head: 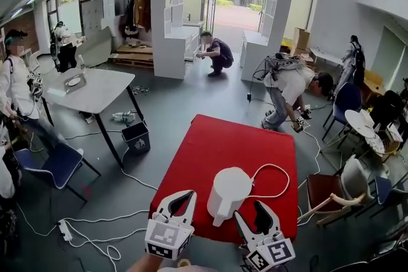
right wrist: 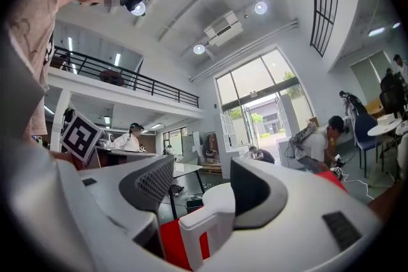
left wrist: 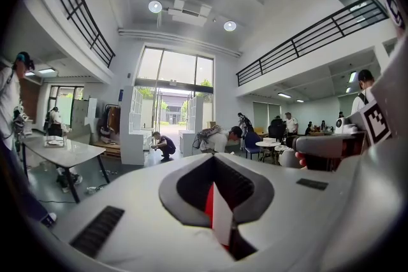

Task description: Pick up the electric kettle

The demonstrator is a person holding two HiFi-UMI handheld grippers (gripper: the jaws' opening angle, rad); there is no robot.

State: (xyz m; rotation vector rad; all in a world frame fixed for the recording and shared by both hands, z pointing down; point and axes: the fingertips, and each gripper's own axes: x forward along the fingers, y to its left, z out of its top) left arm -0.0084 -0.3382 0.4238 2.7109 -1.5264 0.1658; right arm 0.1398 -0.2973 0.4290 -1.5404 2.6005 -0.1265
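Observation:
A white electric kettle (head: 228, 193) stands on the red table (head: 210, 150) near its front edge, and its white cord (head: 271, 178) loops off to the right. My right gripper (head: 250, 211) is just right of the kettle's base and stands open. In the right gripper view the kettle's handle (right wrist: 203, 234) and lid (right wrist: 220, 198) sit in the gap of my right gripper (right wrist: 201, 185), with no pad pressing on them. My left gripper (head: 182, 198) hangs at the table's front edge to the kettle's left, tips together. The left gripper (left wrist: 213, 158) shows only a red and white sliver through its opening.
A grey table (head: 95, 89), a blue chair (head: 60, 165) and a dark bin (head: 136, 136) stand to the left. Cables and a power strip (head: 64, 229) lie on the floor. Chairs (head: 331, 191) crowd the right side. Several people move about farther back.

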